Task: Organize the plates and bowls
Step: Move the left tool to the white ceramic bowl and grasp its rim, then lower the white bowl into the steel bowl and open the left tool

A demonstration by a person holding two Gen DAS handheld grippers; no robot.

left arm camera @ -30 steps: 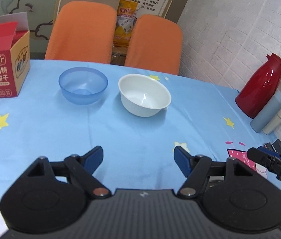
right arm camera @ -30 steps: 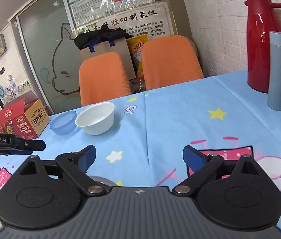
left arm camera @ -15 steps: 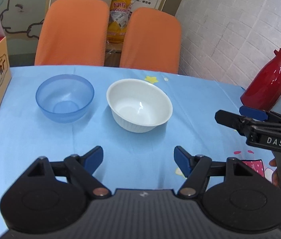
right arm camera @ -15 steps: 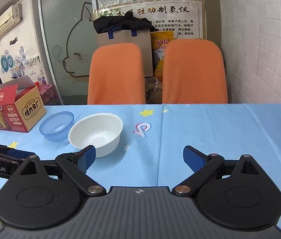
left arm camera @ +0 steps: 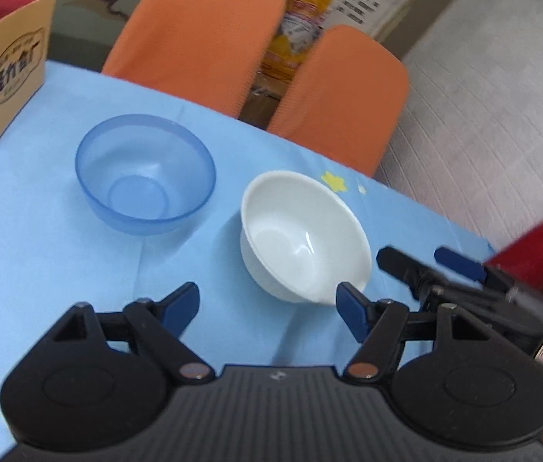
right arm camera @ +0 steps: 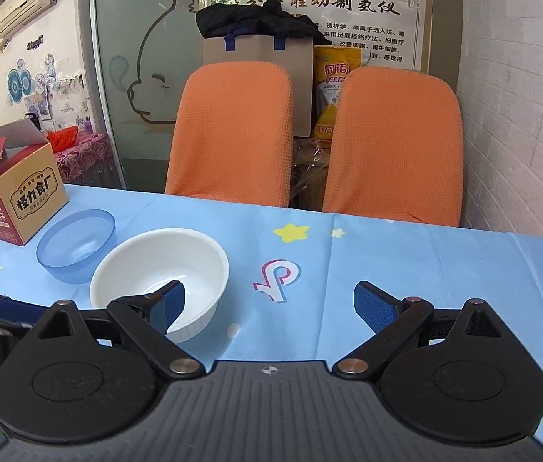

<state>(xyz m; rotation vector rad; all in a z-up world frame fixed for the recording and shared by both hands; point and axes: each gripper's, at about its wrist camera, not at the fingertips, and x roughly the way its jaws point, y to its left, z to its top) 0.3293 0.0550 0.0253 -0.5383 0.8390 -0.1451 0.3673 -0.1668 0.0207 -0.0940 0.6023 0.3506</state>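
A white bowl (left arm camera: 304,236) and a clear blue bowl (left arm camera: 144,177) stand side by side on the blue tablecloth, both empty and upright. My left gripper (left arm camera: 269,308) is open and empty, just short of the white bowl, its right fingertip by the bowl's near rim. My right gripper (right arm camera: 269,304) is open and empty; its left fingertip overlaps the white bowl (right arm camera: 159,275) in view. The blue bowl (right arm camera: 77,244) sits left of it. The right gripper's fingers (left arm camera: 406,265) also show in the left wrist view, right of the white bowl.
A red and tan cardboard box (right arm camera: 9,188) stands at the table's left. Two orange chairs (right arm camera: 233,131) stand behind the far edge. A red thermos (left arm camera: 537,254) is at the right. A white brick wall (right arm camera: 521,115) runs along the right.
Both grippers have moved forward toward the bowls, which look larger now. The right gripper has swung left, so the thermos has left its view. Both stay open.
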